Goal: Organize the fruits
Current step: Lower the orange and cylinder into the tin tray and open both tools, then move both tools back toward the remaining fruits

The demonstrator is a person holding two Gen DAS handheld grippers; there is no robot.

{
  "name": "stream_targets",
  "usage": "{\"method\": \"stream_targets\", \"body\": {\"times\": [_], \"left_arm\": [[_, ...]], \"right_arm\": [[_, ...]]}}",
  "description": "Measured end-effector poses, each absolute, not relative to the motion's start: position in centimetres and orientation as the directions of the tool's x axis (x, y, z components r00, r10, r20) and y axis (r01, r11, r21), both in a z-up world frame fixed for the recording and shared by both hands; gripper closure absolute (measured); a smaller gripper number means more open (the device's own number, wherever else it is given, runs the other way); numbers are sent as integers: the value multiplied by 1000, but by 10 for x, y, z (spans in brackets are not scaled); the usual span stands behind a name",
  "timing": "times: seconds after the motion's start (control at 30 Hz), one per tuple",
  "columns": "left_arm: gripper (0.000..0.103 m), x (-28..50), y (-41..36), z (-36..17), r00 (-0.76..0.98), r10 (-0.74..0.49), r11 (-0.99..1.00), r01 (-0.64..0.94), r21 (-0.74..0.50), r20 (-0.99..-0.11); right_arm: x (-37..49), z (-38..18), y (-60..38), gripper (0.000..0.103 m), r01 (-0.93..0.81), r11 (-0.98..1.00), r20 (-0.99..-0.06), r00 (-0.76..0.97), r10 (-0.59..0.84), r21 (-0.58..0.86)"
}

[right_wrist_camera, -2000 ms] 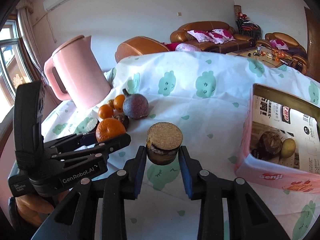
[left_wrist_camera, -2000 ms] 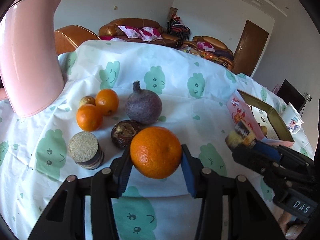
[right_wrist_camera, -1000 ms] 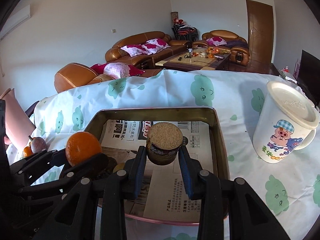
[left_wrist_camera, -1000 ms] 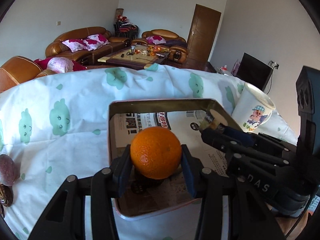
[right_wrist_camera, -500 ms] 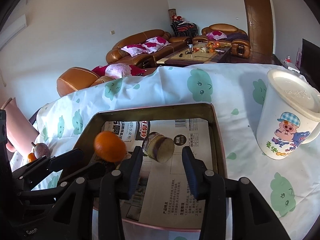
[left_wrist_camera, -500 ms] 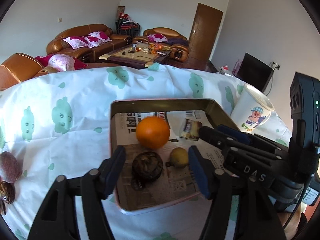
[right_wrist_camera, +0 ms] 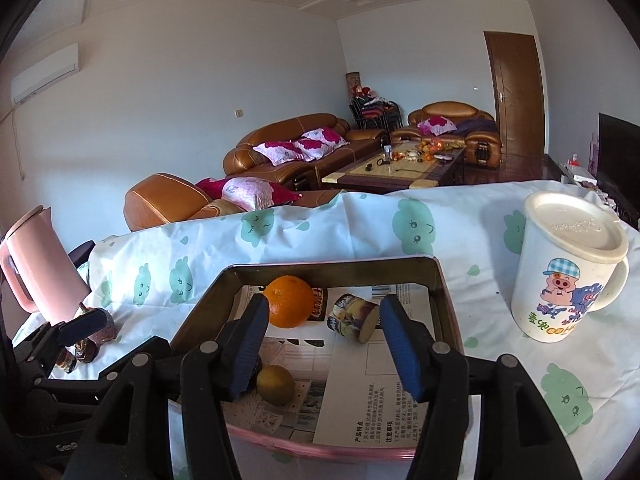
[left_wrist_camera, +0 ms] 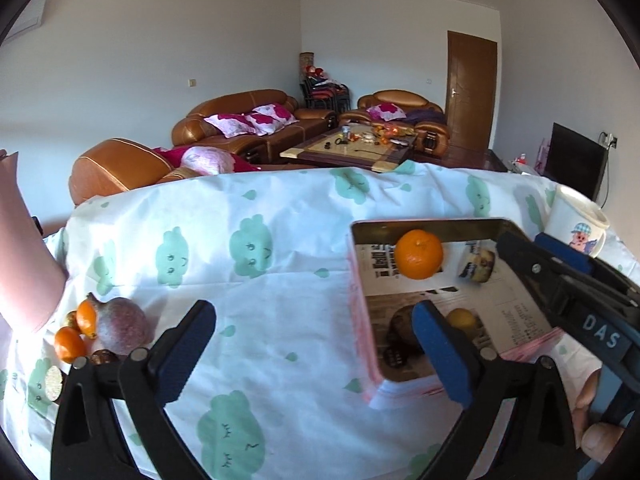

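A pink-sided tin box (left_wrist_camera: 362,320) (right_wrist_camera: 440,280) lined with printed paper holds an orange (left_wrist_camera: 419,254) (right_wrist_camera: 291,301), a cork-topped small jar (left_wrist_camera: 478,266) (right_wrist_camera: 354,319) lying on its side, a yellow fruit (left_wrist_camera: 461,319) (right_wrist_camera: 275,384) and a dark brown fruit (left_wrist_camera: 402,320). My left gripper (left_wrist_camera: 316,344) is open and empty, above the cloth left of the box. My right gripper (right_wrist_camera: 326,350) is open and empty over the box. Left on the table lie a purple fruit (left_wrist_camera: 122,326), two small oranges (left_wrist_camera: 70,344) and another cork-topped jar (left_wrist_camera: 52,378).
A lidded white mug (right_wrist_camera: 568,268) (left_wrist_camera: 576,226) with a pig cartoon stands right of the box. A pink kettle (right_wrist_camera: 38,264) (left_wrist_camera: 24,256) stands at the far left. The table wears a white cloth (left_wrist_camera: 260,264) with green clouds. Sofas stand behind.
Both grippers have let go: the orange and the cork-topped jar now lie in the box. Both grippers have pulled back and up, and the left one has swung left.
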State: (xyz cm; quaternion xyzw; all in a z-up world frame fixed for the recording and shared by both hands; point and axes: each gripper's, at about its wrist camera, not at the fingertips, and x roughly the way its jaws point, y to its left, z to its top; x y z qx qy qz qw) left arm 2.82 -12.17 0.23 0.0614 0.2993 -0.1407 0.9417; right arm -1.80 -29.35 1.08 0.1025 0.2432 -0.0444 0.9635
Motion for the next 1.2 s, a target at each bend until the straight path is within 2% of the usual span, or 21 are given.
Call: {"method": "stream_targets", "body": {"times": [0.1,0.23,0.57,0.8,1.2], "left_arm": [[2,29,-109,-2,789,-202,961,274,37,-580],[2,28,-93,-6,788,-188,968,249,24,-586],[2,25,-61,-7,787,-154,980,200,11,-597],[2,27,-20,-9,777,-93,992,124,7,-623],[2,36,62,-20,726,-12,1000,8,-9,-688]], "right_arm": [[-24,14,-284,31,122,980,-440,897,-41,158],[-32,18,-276,29,128,981,-396,916,-61,144],[-28,9,-262,29,132,966,-455,890,-16,223],[-26,8,-225,29,67,980,-465,885,28,186],[-8,0,-146,29,-77,984,-539,828,154,163]]}}
